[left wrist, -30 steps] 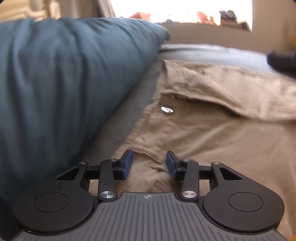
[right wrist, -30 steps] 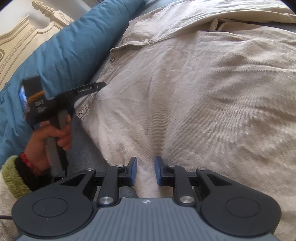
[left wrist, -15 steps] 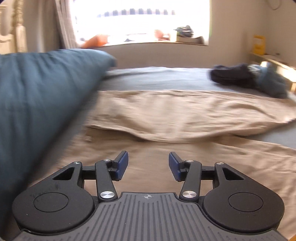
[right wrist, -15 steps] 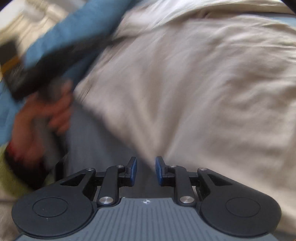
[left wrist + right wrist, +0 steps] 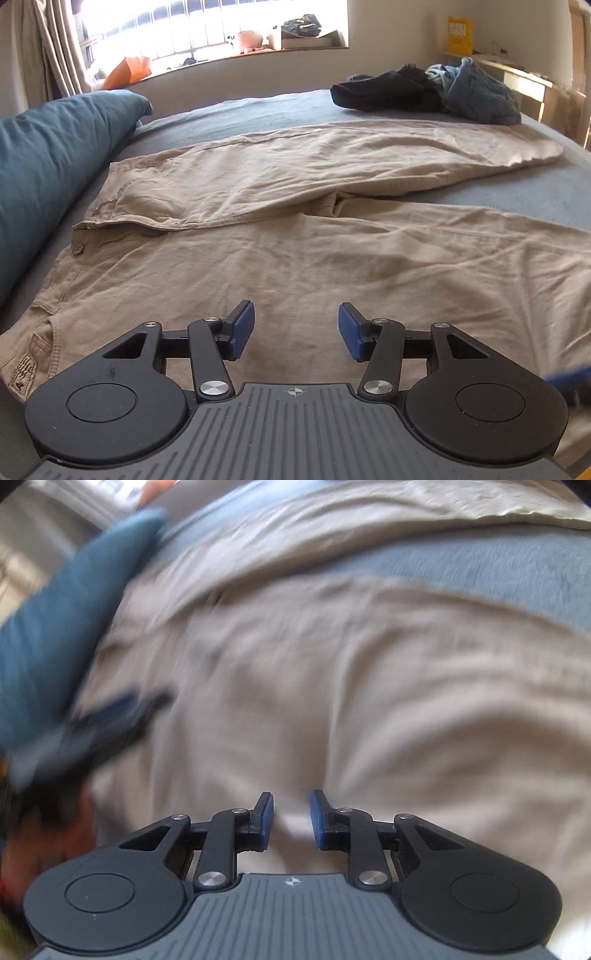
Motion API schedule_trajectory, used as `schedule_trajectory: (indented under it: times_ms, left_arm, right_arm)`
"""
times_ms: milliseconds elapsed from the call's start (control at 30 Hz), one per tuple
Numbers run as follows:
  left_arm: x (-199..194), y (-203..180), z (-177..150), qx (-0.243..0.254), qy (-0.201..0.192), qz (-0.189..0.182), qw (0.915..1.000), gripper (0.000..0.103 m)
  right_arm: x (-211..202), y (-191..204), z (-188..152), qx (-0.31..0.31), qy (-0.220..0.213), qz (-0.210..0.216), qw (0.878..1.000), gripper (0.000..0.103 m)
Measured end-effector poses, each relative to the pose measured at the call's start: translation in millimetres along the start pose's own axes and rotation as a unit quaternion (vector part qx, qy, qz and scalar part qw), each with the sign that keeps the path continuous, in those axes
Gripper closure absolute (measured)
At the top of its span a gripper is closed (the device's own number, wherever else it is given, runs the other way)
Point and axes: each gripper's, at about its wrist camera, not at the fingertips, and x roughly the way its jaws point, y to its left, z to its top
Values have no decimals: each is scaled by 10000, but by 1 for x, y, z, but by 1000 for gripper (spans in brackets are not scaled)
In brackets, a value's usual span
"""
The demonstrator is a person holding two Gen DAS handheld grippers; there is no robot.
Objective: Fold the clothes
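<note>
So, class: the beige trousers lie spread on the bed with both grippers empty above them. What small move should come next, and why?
Probably lower the left gripper to the waistband and grip it. The trousers lie flat, legs apart, unfolded, and neither the left nor the right gripper holds cloth. The left jaws have just been opening, with nothing between them.

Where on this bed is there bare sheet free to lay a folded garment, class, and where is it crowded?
Free: the grey-blue sheet wedge between the two legs of the beige trousers, and the strip beyond the far leg, between the blue pillow and the dark clothes pile. Crowded: the far right corner under that pile, and the pillow's side.
</note>
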Motion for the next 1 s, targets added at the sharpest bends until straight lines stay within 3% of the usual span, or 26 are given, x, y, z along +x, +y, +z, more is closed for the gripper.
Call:
schedule_trajectory:
  times_ms: [100, 267, 367, 467, 567, 700, 767, 900, 1000]
  left_arm:
    - [-3, -9, 2, 14, 34, -102, 9999, 53]
    - [-7, -32, 2, 259, 67, -221, 9994, 52]
    - [-10, -44, -2, 426, 88, -309, 9986, 52]
    - [-11, -52, -6, 545, 110, -417, 9976, 52]
    - [-8, -60, -7, 622, 138, -523, 9966, 51]
    - [-9, -74, -5, 707, 105, -655, 9953, 50]
    - [-7, -83, -5, 786, 133, -723, 9942, 48]
    - [-4, -97, -4, 844, 196, -790, 9931, 48]
    - [-3, -105, -3, 856, 222, -840, 9925, 48]
  right_arm:
    - [-5, 8, -6, -59, 250, 50, 9997, 80]
    - [-20, -3, 18, 132, -403, -281, 9987, 80]
    - [-4, -15, 3, 618, -26, -333, 9975, 80]
    - [-9, -1, -26, 490, 284, -173, 9982, 79]
    - [-24, -8, -26, 758, 457, 59, 9961, 80]
    - [-65, -36, 24, 873, -530, -389, 9940, 79]
    - [-76, -56, 55, 714, -648, -482, 9942, 79]
    - [-62, -113, 83, 788, 249, -588, 9948, 79]
    - [-48, -143, 68, 1212, 868, -473, 9877, 80]
